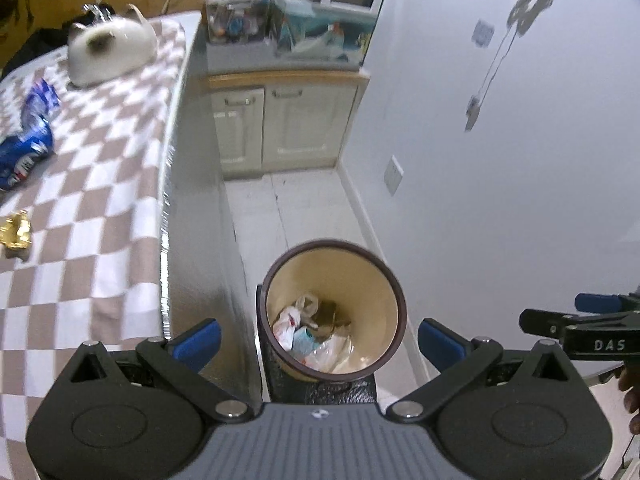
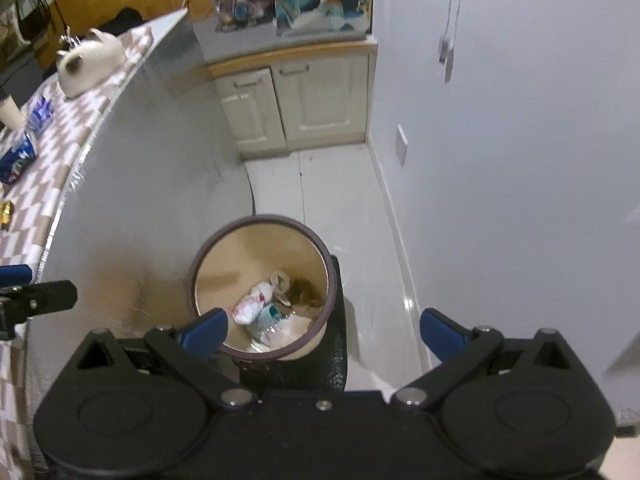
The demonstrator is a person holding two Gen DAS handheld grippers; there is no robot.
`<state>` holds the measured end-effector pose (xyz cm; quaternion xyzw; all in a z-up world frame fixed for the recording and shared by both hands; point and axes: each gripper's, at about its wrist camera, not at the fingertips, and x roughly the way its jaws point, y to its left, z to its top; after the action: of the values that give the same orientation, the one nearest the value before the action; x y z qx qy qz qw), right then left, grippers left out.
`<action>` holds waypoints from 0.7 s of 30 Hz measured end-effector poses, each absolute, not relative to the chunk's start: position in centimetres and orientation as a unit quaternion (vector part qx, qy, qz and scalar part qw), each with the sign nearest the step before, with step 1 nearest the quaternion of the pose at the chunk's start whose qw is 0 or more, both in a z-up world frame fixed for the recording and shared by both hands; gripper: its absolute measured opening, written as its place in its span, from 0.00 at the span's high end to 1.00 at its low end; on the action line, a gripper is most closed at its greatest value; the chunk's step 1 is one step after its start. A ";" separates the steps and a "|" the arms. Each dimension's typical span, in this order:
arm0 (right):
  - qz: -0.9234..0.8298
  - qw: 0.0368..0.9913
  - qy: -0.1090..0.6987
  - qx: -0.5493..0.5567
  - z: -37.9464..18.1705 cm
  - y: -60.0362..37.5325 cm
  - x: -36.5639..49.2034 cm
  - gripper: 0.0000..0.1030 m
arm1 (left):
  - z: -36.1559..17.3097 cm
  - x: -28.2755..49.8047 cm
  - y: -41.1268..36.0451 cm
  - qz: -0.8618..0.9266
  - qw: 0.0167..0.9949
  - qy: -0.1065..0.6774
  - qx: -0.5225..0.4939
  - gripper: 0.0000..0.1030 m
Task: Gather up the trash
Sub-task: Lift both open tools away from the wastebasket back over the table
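Note:
A round trash bin with a dark rim and cream inside stands on the floor beside the table; it also shows in the right wrist view. Crumpled wrappers and plastic lie in its bottom, also seen from the right. My left gripper is open and empty above the bin. My right gripper is open and empty above the bin too. On the checkered table lie a blue packet, a blue-white wrapper and a gold wrapper.
A white cat-shaped object sits at the table's far end. A cream cabinet with boxes on top stands behind the bin. A white wall runs along the right. The table's silver side is close on the left.

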<state>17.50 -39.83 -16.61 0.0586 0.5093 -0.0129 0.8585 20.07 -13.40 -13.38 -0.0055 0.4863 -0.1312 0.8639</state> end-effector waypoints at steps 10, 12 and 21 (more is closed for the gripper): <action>0.000 0.891 0.451 0.054 -11.1 -35.4 14.6 0.00 | -7.4 15.3 -8.3 -0.119 0.898 0.422 -0.030 0.00; 0.005 0.897 0.439 0.051 -10.1 -34.4 14.3 0.00 | -6.3 14.4 -7.0 -0.113 0.904 0.410 -0.034 0.00; 0.036 0.918 0.393 0.040 -6.4 -27.8 12.8 0.00 | -3.2 11.1 0.5 -0.076 0.925 0.370 -0.044 0.00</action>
<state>12.85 -27.78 -6.39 0.0404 0.3928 0.0361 0.9180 11.10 0.45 -3.18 -0.0437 0.3699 -0.0756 0.9250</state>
